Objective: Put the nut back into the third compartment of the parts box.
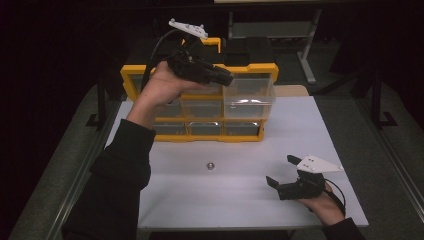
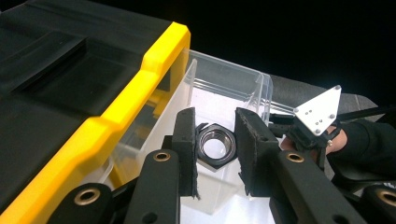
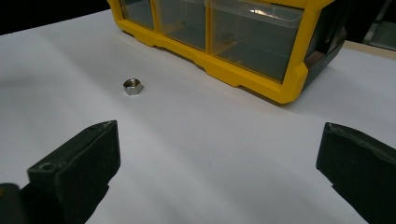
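Bright, polished hexagonal steel nut [image 2: 215, 145] between matt black foam-like pads [image 2: 186, 140]. Glossy clear plastic drawer [image 2: 219, 93] in smooth yellow plastic organiser frame [image 1: 127, 75]. Smooth, matt white tabletop [image 3: 210, 154]; second small shiny metal nut [image 3: 133, 86].

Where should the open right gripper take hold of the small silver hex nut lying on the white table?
Come straight down over the small silver hex nut, probably best closing the right gripper on two opposite flat sides. It lies flat, hole up, low on the white table, with clear space around it.

drawer [image 2: 219, 100] top open | organizer [image 1: 250, 70] blocks behind | table [image 1: 240, 200] front free
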Tool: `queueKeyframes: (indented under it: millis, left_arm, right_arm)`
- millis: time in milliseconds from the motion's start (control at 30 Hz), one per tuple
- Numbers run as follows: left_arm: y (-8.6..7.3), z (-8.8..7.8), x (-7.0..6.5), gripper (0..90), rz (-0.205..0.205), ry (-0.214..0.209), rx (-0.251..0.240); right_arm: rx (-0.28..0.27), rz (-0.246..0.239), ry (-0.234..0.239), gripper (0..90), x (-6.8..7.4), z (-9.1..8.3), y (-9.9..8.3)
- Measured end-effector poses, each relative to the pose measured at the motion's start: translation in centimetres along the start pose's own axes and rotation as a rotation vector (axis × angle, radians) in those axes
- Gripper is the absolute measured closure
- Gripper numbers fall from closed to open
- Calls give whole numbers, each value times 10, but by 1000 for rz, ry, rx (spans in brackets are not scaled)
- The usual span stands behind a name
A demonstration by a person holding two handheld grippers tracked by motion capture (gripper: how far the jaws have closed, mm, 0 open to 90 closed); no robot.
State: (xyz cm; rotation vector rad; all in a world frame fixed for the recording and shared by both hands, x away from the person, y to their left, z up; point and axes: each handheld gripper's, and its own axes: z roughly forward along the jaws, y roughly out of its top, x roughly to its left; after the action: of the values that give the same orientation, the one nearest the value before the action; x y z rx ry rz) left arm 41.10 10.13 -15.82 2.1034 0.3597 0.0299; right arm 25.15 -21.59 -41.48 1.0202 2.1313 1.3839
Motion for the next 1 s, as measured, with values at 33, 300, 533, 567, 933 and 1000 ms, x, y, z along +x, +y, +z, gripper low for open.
queueKeyframes:
  millis: [33, 300, 533, 567, 933, 1000]
  left_arm:
    - [0, 1, 0, 705, -2, -3, 1]
    - [0, 15, 5, 704, 1, -5, 29]
    - [-2, 24, 9, 703, 3, 3, 51]
    - [-2, 26, 9, 703, -1, 9, 47]
    - [-5, 33, 15, 639, -5, 12, 50]
    - [-5, 31, 15, 675, -7, 2, 34]
  right_arm:
    - [0, 1, 0, 0, 0, 0, 0]
    - [-6, 5, -1, 0, -2, 0, 0]
    - [-10, 6, -5, 0, -2, -1, 0]
    - [-9, 6, -5, 0, -1, -2, 0]
    - [-16, 0, -6, 0, -1, -4, 1]
    - [-16, 4, -8, 0, -1, -4, 1]
